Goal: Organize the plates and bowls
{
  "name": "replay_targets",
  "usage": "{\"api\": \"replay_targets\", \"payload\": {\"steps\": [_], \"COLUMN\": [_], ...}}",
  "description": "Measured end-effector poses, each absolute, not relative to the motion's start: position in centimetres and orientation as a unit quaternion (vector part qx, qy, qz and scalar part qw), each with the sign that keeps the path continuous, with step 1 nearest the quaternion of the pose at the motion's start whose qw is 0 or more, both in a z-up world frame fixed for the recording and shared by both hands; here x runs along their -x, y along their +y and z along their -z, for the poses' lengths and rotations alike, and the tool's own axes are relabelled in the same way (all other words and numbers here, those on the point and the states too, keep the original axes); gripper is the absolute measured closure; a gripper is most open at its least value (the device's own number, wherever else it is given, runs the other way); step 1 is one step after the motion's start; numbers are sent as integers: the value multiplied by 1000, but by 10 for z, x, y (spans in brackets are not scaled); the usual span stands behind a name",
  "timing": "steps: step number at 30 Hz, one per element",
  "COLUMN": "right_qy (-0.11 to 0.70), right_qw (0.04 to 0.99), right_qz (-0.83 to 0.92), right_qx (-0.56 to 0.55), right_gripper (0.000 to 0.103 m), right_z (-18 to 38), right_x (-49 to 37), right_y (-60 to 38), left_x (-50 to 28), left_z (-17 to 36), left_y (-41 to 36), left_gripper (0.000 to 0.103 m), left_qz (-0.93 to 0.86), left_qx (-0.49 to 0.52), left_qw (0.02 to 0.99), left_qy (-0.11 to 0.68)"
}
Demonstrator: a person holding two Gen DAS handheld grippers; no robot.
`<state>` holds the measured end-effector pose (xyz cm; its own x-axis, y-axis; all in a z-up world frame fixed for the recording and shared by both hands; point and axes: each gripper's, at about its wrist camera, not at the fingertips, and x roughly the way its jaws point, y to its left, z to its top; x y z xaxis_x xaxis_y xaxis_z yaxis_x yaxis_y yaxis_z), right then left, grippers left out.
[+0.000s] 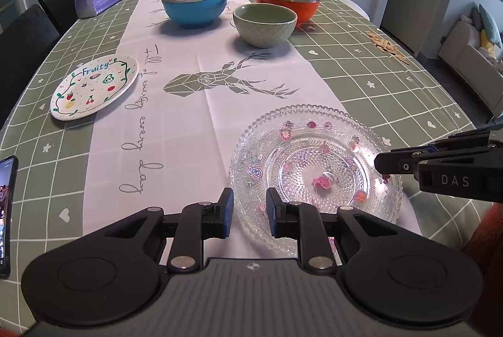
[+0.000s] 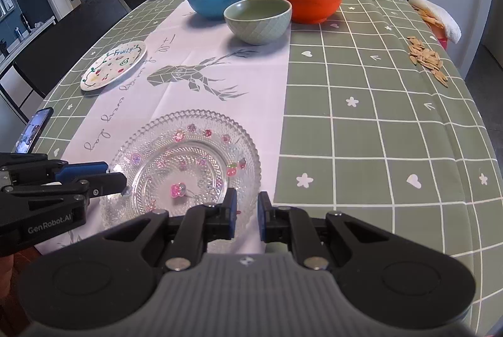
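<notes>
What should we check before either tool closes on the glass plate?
1. Left tool open: ok, gap between its fingers.
2. Right tool open: ok, gap visible.
3. Glass plate flat on the tablecloth: ok.
4. Plate rim between the left tool's fingers: cannot tell; they sit at the near-left rim, contact unclear.
5. Plate carries nothing loose: ok, only printed decorations visible.
6. Stacking target free: ok, the fruit plate has nothing on it; green bowl, blue bowl and orange bowl stand further back.
</notes>
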<state>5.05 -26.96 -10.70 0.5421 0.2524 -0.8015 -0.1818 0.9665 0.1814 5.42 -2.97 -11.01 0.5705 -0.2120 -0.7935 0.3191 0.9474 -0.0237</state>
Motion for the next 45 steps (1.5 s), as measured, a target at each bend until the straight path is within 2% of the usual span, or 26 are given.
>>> {"api": "replay_targets", "payload": {"steps": [8,14,17,20,22,27,28,33,39,45], "right_qy": [463,461,460,457,458,454,453,443,433,431], "right_qw": [877,877,878,880,880,882,882,886,888,884], "right_qz": [-125,-128,-128,-124,-123,-122,-123,-133,-146,-168], "right_qx": [-38,-32,-35,-35,-36,-38,-39,-45,-49,-65], "right_gripper": [90,85,85,75,73,62,58,52,50,50], "right_z": [108,107,107,106,106,105,105,101,98,91], "right_x": [-51,-50,-49,-49,-49,-49,-49,-47,-46,-52], "right_y": [-268,-265,-265,-266,-266,-267,-267,-267,-265,-260], "left_x": [-54,-54,-55,-56,-56,-55,-55,-55,-55,-63], "left_z": [111,111,112,113,113,110,109,106,94,83], "left_y": [-31,-29,-28,-27,-26,-25,-25,-20,-12,2], "left_gripper": [78,78,71,60,58,44,43,42,42,43], "left_qz": [148,147,144,136,137,139,138,126,123,135], "left_qx": [-65,-61,-62,-60,-59,-49,-49,-39,-26,-11], "left_qw": [883,883,884,885,885,889,890,896,907,900], "left_qy": [441,442,441,442,441,434,432,423,401,414]}}
